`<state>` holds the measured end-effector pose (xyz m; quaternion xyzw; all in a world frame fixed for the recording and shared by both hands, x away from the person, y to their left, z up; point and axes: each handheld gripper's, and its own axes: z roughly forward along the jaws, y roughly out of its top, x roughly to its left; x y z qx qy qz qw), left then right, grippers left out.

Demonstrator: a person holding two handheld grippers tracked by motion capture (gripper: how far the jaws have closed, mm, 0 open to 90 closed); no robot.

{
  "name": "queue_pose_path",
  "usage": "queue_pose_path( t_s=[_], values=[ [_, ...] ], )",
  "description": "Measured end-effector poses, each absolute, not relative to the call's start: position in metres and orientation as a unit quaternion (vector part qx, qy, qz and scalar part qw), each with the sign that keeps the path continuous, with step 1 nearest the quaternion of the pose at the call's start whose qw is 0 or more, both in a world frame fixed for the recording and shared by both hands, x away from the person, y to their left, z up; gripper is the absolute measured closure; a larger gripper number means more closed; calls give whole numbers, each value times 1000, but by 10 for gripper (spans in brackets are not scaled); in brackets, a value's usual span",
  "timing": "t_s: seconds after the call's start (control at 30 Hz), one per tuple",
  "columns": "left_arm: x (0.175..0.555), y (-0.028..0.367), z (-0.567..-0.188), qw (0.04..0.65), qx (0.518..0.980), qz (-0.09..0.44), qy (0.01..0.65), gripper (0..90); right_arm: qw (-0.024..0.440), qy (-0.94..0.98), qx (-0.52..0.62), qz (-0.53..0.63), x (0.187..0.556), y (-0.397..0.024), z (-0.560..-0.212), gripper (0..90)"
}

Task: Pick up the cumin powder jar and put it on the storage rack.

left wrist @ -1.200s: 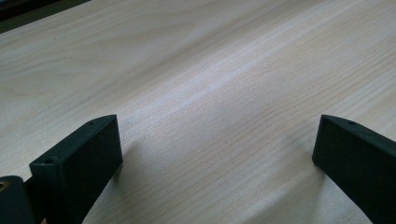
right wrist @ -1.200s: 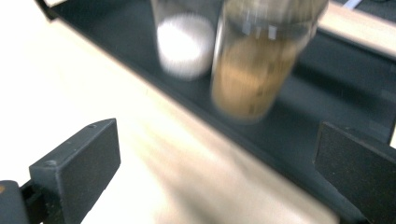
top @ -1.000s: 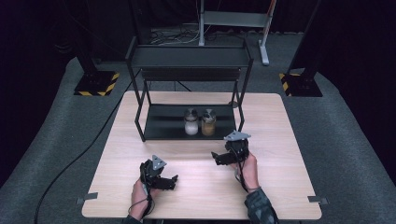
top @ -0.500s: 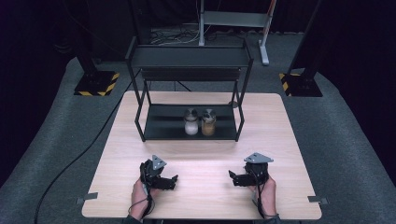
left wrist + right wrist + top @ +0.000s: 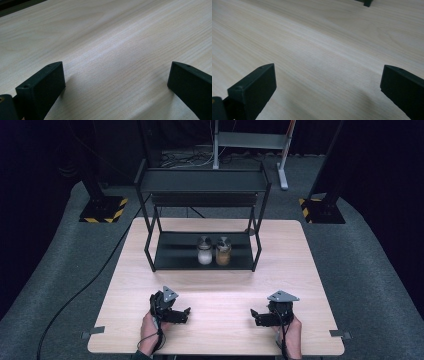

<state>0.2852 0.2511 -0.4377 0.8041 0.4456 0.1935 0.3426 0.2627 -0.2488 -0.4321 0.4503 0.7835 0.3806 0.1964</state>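
Two small jars stand side by side on the bottom shelf of a black metal rack (image 5: pixel 150 251): a white-filled jar (image 5: pixel 204 251) on the left and an amber-filled jar (image 5: pixel 223 251) on the right. My left gripper (image 5: pixel 186 314) rests near the table's front left, open, its jaws pointing right over bare wood (image 5: pixel 112 55). My right gripper (image 5: pixel 255 316) sits near the front right, open, jaws pointing left, nothing between them (image 5: pixel 327 75). Both grippers are well in front of the rack and apart from the jars.
The wooden table (image 5: pixel 220 290) carries the rack at its back half. The rack's upper shelf (image 5: pixel 200 180) overhangs the jars. A rack foot (image 5: pixel 367 2) appears at the top of the right gripper view. Black stands with yellow-striped bases (image 5: pixel 102 210) flank the table on grey carpet.
My right gripper has drawn back from near the rack's front to the table's front right edge and lowered. The left gripper has stayed in place.
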Motion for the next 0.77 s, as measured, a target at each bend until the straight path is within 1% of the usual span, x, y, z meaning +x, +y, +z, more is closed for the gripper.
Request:
queue_pose_path(
  t_s=[0.47, 0.77],
  values=[
    [284, 250, -438, 343, 805, 197, 443, 8, 187, 786, 452, 378, 264, -250, -439, 0],
    [284, 250, -438, 343, 804, 198, 443, 8, 200, 784, 452, 376, 260, -247, -439, 0]
  ],
)
